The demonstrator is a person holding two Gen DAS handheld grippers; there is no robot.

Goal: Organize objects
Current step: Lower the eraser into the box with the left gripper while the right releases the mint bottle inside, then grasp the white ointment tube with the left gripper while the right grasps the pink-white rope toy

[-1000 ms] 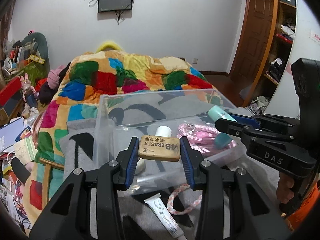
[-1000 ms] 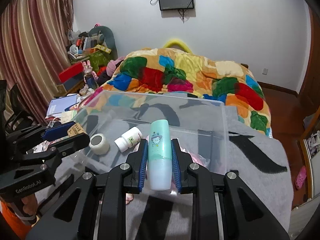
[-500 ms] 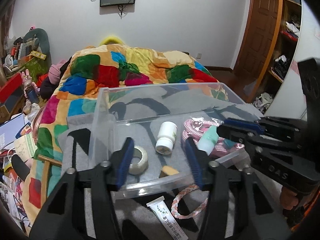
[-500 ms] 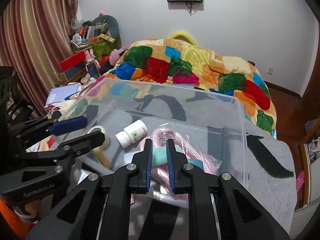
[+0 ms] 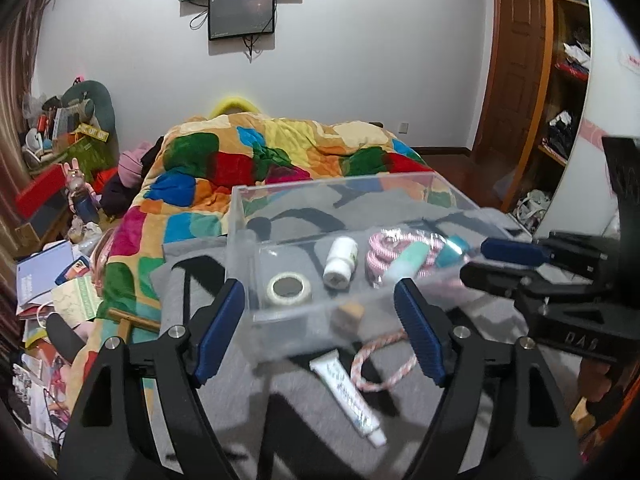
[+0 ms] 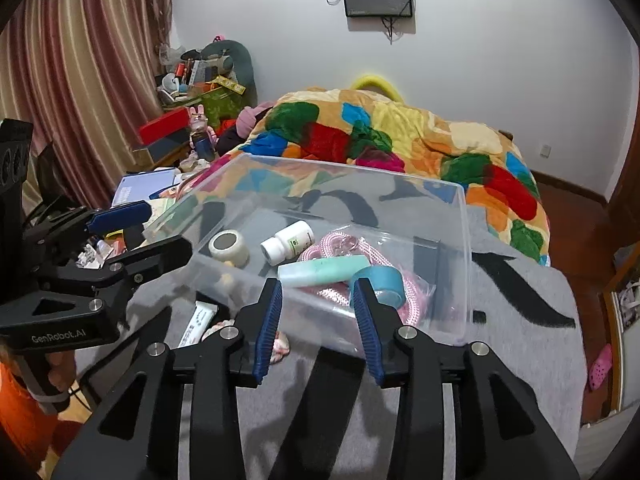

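A clear plastic box (image 5: 240, 216) (image 6: 466, 240) stands on a grey blanket. Inside lie a tan eraser (image 5: 350, 312), a tape roll (image 5: 289, 288) (image 6: 228, 246), a white pill bottle (image 5: 340, 260) (image 6: 288, 240), a mint green bottle (image 5: 408, 260) (image 6: 324, 270), a blue tape roll (image 6: 384, 282) and pink rope (image 5: 380, 244). My left gripper (image 5: 320, 334) is open and empty, just in front of the box. My right gripper (image 6: 318, 320) is open and empty at the box's near wall. A white tube (image 5: 348, 392) (image 6: 198, 320) and a pink-white cord (image 5: 380, 360) lie outside.
A colourful quilt (image 5: 280, 160) covers the bed behind the box. Cluttered papers and books (image 5: 48, 280) lie on the left. A wooden door and shelves (image 5: 560, 80) stand on the right. A curtain (image 6: 80, 80) hangs at far left.
The left gripper opened and dropped the eraser into the box. The right gripper opened and released the mint bottle into the box. Both grippers drew back from the box.
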